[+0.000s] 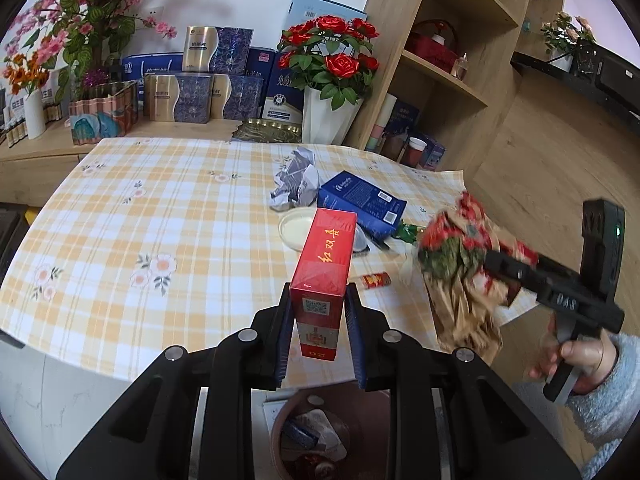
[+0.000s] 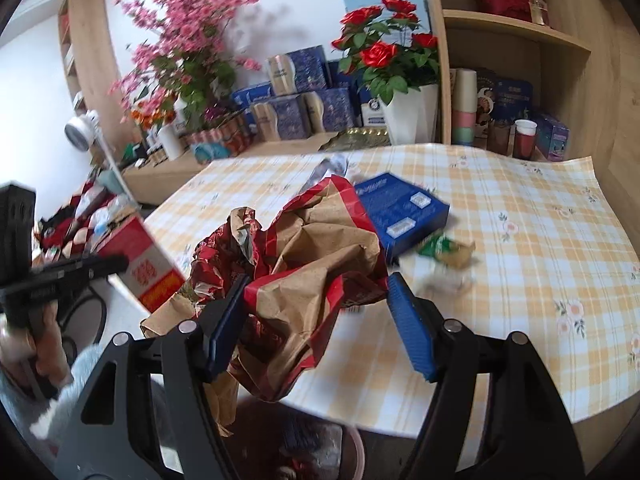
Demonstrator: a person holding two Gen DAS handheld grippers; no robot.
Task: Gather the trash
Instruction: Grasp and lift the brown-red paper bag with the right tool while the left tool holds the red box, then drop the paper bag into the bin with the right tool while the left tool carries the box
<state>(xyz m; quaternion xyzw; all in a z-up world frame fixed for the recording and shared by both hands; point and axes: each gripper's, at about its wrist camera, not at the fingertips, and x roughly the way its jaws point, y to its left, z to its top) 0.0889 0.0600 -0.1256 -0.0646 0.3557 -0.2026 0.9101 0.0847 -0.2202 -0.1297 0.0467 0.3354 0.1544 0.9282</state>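
My left gripper (image 1: 320,300) is shut on a long red box (image 1: 326,264) and holds it above the table's near edge, over a pink trash bin (image 1: 316,436) with trash in it. My right gripper (image 2: 316,292) has its jaws wide apart around a crumpled red and brown paper bag (image 2: 308,248), which hangs against the left finger over the table edge; the bag also shows in the left wrist view (image 1: 460,272). On the checked tablecloth (image 1: 140,208) lie a blue box (image 1: 362,202), crumpled grey paper (image 1: 294,180), a white lid (image 1: 296,230), a green wrapper (image 1: 406,232) and a small red tube (image 1: 376,280).
A white vase of red roses (image 1: 330,112), stacked blue and gold boxes (image 1: 200,92) and pink flowers (image 1: 80,12) stand on the sideboard behind the table. A wooden shelf unit (image 1: 440,60) stands at the right. The bin also shows under the right gripper (image 2: 320,452).
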